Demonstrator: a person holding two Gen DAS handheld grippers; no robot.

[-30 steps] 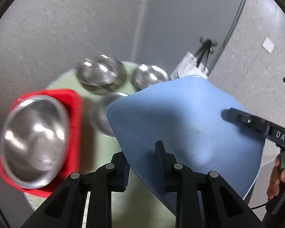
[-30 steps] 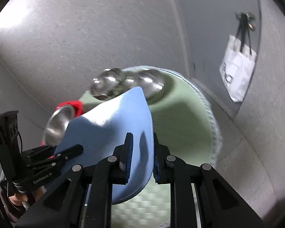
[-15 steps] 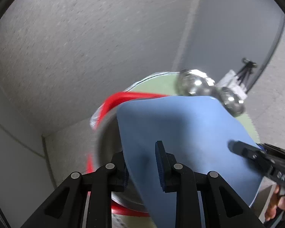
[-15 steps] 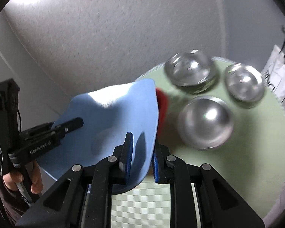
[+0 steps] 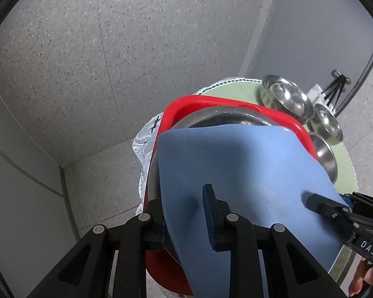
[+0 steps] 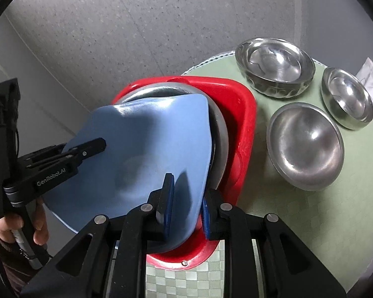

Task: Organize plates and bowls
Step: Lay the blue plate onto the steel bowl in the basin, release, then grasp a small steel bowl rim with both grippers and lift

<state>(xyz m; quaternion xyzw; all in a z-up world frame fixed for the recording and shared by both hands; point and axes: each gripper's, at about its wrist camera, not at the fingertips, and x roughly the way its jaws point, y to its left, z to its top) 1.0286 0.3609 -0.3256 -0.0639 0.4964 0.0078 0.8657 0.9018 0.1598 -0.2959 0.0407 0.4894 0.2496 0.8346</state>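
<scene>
Both grippers hold one blue plate (image 5: 241, 171), also in the right wrist view (image 6: 146, 149). My left gripper (image 5: 186, 213) is shut on its left rim and my right gripper (image 6: 186, 198) is shut on its right rim. The plate is tilted just above a large steel bowl (image 6: 220, 136) that sits in a red plate (image 6: 246, 124); whether it touches is unclear. The red plate (image 5: 211, 104) lies at the left edge of a round green table (image 6: 310, 213). Three steel bowls stand to the right: a far one (image 6: 273, 64), a near one (image 6: 305, 146) and a small one (image 6: 348, 96).
The table's lace-trimmed edge (image 5: 146, 144) drops to a speckled grey floor (image 5: 87, 74) on the left. A white bag (image 5: 318, 92) hangs from a tripod beyond the table. The person's hand (image 6: 20, 226) holds the left gripper's handle.
Both grippers have carried the blue plate left and down over the steel bowl in the red plate. The plate now covers most of that bowl.
</scene>
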